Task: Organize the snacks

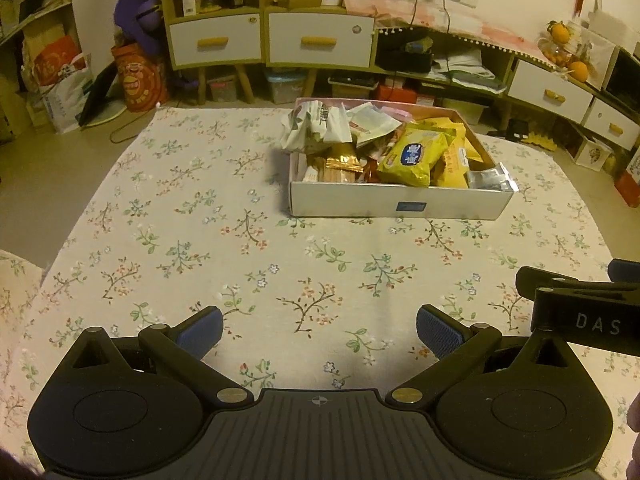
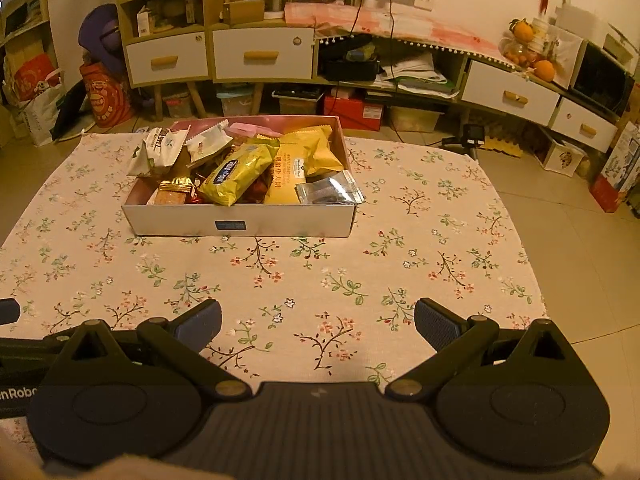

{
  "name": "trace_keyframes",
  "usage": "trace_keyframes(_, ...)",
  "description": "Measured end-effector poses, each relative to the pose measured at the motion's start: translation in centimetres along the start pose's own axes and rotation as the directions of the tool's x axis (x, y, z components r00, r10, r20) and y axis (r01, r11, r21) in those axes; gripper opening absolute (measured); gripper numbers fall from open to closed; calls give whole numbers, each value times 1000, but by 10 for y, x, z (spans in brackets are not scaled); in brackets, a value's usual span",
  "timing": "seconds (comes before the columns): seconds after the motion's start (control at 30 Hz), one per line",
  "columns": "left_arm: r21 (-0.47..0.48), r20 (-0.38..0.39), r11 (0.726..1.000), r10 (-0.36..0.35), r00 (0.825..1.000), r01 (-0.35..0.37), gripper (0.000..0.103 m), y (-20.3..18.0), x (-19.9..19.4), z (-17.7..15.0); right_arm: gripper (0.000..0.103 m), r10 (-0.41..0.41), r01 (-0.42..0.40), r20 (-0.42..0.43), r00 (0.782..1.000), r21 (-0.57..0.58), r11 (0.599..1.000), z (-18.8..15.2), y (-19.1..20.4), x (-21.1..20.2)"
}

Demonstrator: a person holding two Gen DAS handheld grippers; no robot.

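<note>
Left wrist view shows the left gripper [image 1: 319,336] with fingers wide apart, empty; the right gripper [image 2: 318,330] also spread, both held back from the white cardboard box [image 2: 240,222] of heaped snack packets [image 2: 236,172] on the floral tablecloth [image 2: 320,280], probably to choose a packet

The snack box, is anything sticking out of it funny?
Yes. The snack box is overfull: a silver packet hangs over its front right corner, and white wrappers poke over the back left edge. Nothing has spilled onto the tablecloth.
</note>
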State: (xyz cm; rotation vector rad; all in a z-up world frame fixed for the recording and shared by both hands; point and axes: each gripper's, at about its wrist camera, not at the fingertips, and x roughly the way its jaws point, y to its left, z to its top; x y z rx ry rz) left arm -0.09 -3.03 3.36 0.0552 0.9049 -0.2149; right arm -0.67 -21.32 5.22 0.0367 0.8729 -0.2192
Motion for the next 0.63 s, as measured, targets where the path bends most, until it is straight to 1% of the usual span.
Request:
trace_keyframes(0.2,10,-2,1000,17,1000,-17,103,-2,6,0,103,-11,11,-8,1000,1,1000,-1,0,4)
trace_keyframes(0.63,35,-4,999,23,1000,-22,103,-5,13,-2,103,-19,20,-25,1000,11,1000,-4,1,12)
